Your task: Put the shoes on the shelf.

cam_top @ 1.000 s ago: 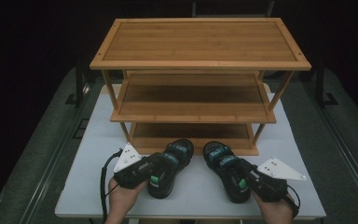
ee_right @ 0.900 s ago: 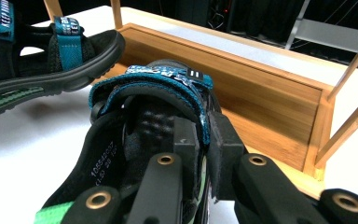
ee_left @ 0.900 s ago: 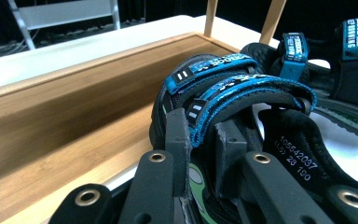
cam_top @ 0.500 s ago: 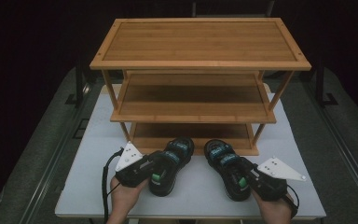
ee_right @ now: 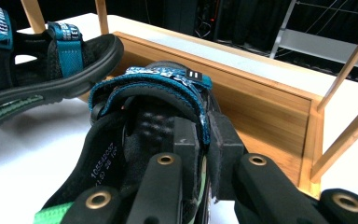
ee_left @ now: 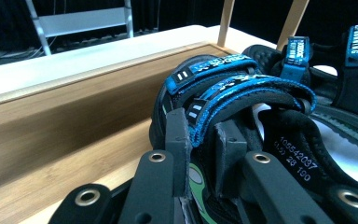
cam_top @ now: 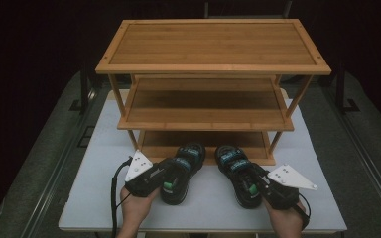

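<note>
Two black sandals with blue straps lie on the white table in front of the bamboo rack. My left gripper (cam_top: 170, 179) is shut on the left sandal (cam_top: 184, 163); in the left gripper view its pads (ee_left: 177, 137) pinch the side wall and blue strap of that sandal (ee_left: 242, 88). My right gripper (cam_top: 252, 187) is shut on the right sandal (cam_top: 234, 166); in the right gripper view its pads (ee_right: 224, 140) clamp the strap edge of that sandal (ee_right: 144, 88). Each gripper view also shows the other sandal (ee_left: 349, 51) (ee_right: 37, 60) off to the side.
A three-tier bamboo rack (cam_top: 213, 47) stands at the back of the table (cam_top: 99, 163); its bottom shelf (cam_top: 158, 144) lies just beyond the sandals' toes. The shelves hold nothing. The rack's low front rail (ee_left: 74, 107) (ee_right: 261, 93) is close ahead of both grippers.
</note>
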{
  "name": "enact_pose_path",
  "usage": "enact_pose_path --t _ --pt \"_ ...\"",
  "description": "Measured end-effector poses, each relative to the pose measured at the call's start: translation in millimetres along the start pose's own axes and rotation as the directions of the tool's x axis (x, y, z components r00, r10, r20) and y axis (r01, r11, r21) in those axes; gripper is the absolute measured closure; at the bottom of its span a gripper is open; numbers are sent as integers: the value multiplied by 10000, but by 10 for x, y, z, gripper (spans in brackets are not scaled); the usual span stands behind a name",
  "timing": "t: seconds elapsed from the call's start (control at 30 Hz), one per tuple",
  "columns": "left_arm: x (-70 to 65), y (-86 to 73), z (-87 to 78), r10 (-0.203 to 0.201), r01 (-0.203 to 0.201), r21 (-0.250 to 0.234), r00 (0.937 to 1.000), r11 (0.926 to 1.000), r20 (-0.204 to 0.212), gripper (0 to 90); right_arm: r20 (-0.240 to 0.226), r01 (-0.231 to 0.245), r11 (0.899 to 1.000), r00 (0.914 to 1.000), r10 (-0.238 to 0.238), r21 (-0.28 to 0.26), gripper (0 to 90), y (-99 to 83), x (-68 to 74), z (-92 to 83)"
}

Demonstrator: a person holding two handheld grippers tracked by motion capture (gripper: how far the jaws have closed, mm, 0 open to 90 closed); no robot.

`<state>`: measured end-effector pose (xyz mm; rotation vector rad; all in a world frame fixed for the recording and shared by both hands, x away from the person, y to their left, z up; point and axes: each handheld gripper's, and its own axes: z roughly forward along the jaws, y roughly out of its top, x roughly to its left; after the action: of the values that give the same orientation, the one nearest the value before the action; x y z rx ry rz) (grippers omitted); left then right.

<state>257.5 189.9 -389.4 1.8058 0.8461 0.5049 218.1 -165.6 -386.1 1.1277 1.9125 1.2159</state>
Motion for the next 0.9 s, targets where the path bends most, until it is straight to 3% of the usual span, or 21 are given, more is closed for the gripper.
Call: enact_pose_path --t 0.27,0.4,0.9 --pt "-12 8 115 126 -132 -117 9985 9998 -527 790 212 -132 9998 9997 135 -150 828 50 68 141" --pt "-13 6 197 -20 3 -228 9975 9997 -712 789 377 -141 9997 9992 148 -185 827 64 98 223" --pt "-69 -14 540 -36 22 -85 9867 10000 -1622 789 1221 -485 9986 9912 508 -225 827 90 134 510"
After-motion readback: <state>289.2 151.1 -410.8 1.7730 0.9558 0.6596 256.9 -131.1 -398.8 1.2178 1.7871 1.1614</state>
